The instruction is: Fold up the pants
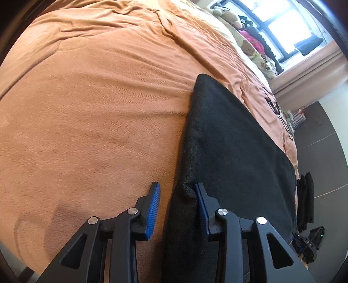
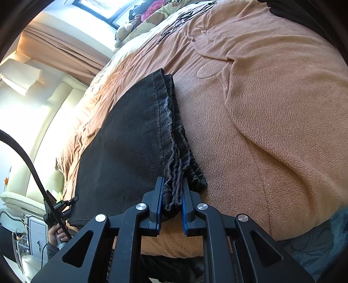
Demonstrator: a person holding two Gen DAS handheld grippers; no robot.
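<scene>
Left wrist view: left hand-held gripper (image 1: 177,197) has its jaws parted, 2 blue pads apart. The folded edge of the black pants (image 1: 235,152) lies between them, against the right pad (image 1: 201,206); the left pad is clear of the cloth, over the orange blanket (image 1: 87,98). No hems show here, only a smooth dark panel running away toward the bed's far side.

Right wrist view: right hand-held gripper (image 2: 171,198) is clamped on the bunched hems of the pants (image 2: 121,148), several frayed layers pinched between both pads. The pants lie flat on the blanket (image 2: 271,108), near the bed edge. A hand (image 2: 55,234) and a black cable show lower left.

Farther: stuffed toys (image 1: 230,15) at the head of the bed, then a bright window (image 1: 285,28). No legible writing in either view.
</scene>
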